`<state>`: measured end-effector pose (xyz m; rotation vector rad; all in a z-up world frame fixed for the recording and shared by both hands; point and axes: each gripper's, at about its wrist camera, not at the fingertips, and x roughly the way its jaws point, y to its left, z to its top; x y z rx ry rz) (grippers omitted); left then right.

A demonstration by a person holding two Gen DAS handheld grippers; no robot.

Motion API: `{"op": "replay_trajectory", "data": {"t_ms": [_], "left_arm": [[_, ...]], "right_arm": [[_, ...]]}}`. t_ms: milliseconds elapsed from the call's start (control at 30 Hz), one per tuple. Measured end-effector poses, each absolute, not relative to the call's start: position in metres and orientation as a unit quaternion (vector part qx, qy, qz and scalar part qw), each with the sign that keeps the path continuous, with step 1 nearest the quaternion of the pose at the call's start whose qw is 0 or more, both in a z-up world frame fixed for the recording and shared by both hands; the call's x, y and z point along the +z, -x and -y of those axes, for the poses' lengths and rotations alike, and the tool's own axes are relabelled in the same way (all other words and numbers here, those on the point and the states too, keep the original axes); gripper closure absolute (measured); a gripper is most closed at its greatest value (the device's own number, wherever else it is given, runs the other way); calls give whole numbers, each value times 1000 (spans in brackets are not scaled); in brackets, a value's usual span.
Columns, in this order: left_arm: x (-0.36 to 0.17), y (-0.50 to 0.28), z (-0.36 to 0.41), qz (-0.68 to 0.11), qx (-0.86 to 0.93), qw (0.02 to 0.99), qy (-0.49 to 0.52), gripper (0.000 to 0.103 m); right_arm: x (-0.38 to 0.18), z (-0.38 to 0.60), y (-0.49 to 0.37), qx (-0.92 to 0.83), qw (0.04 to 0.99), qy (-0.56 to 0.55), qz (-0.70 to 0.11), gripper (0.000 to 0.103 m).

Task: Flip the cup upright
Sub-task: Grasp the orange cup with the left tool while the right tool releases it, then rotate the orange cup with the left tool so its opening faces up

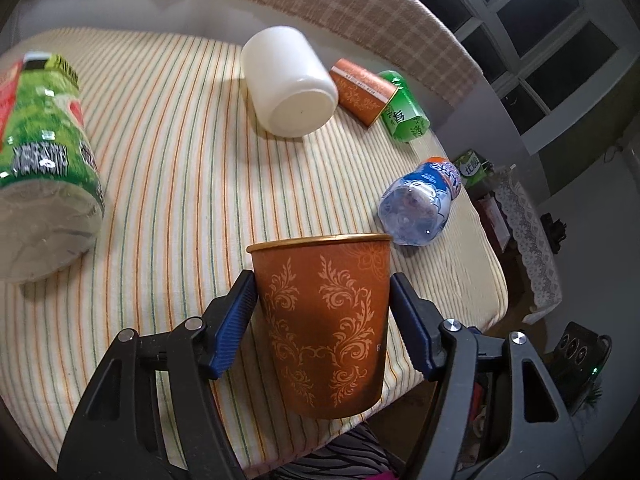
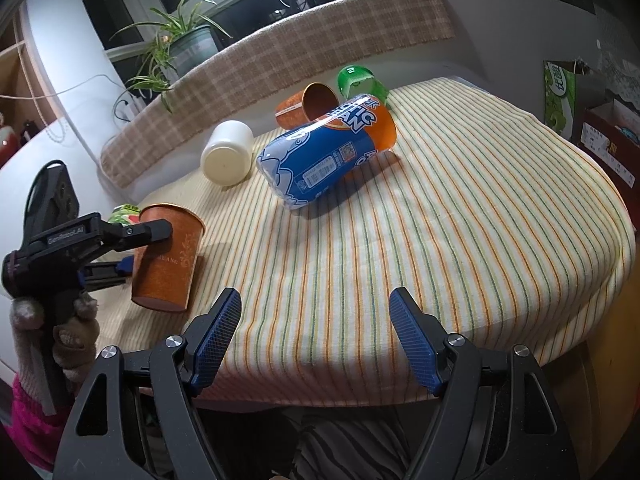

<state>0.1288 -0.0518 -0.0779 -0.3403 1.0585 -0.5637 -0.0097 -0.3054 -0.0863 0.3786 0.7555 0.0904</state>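
An orange paper cup (image 1: 324, 320) with a pale floral print stands mouth up between the blue pads of my left gripper (image 1: 322, 280), which is shut on its sides. In the right wrist view the same cup (image 2: 168, 256) is upright near the table's left front edge, held by the left gripper (image 2: 132, 248); I cannot tell whether its base touches the cloth. My right gripper (image 2: 316, 304) is open and empty above the table's front edge. A second orange cup (image 2: 308, 104) lies on its side at the back.
On the striped tablecloth (image 2: 440, 220) lie a blue and orange bottle (image 2: 328, 156), a white jar (image 2: 228, 156), a green cup (image 2: 358, 80) and a large green-labelled jar (image 1: 44, 160). A plaid cushion (image 2: 280, 56) borders the back. A potted plant (image 2: 184, 44) stands behind.
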Motion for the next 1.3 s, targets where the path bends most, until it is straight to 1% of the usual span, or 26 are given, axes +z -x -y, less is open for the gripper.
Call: {"op": "replay_trajectory", "data": {"t_ms": [767, 1300], "left_arm": [[-49, -104, 67, -411, -241, 876, 72, 35], [-53, -92, 82, -398, -232, 887, 22, 35]], "right_arm": [[-88, 301, 9, 41, 910, -183, -370, 27], [-88, 304, 9, 42, 910, -183, -369, 27]]}}
